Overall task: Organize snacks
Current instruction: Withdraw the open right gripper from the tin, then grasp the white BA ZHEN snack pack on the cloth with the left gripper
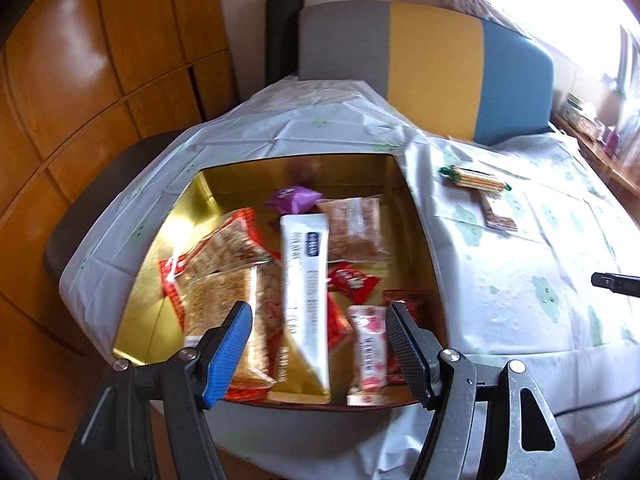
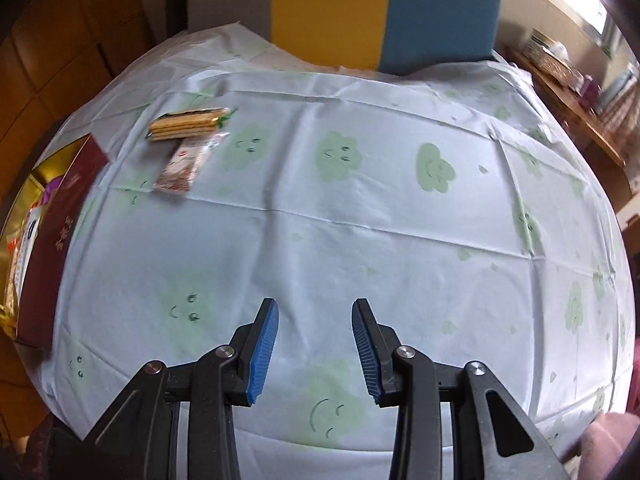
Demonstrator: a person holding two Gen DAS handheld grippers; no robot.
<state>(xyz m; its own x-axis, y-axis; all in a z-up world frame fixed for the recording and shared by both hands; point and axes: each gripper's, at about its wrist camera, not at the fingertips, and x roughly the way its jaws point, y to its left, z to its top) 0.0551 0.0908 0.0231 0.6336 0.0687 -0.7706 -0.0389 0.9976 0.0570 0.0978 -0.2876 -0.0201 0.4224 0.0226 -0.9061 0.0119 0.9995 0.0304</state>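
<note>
A gold-lined box [image 1: 168, 240] sits on the table's left side and holds several snack packets, among them a long white packet [image 1: 306, 280], a purple packet [image 1: 294, 199] and a pink packet [image 1: 370, 356]. My left gripper [image 1: 320, 316] is open and empty above the box's near end. A yellow cracker pack [image 2: 188, 124] and a brown packet [image 2: 182, 166] lie on the tablecloth to the right of the box; both also show in the left wrist view, the cracker pack [image 1: 476, 178] and the brown packet [image 1: 498, 216]. My right gripper [image 2: 314, 312] is open and empty over bare tablecloth.
The box's maroon outer wall [image 2: 52, 248] shows at the left of the right wrist view. A grey, yellow and blue chair back [image 1: 432, 68] stands behind the table. Wooden cabinets [image 1: 80, 100] are at the left, a cluttered shelf [image 2: 568, 76] at the right.
</note>
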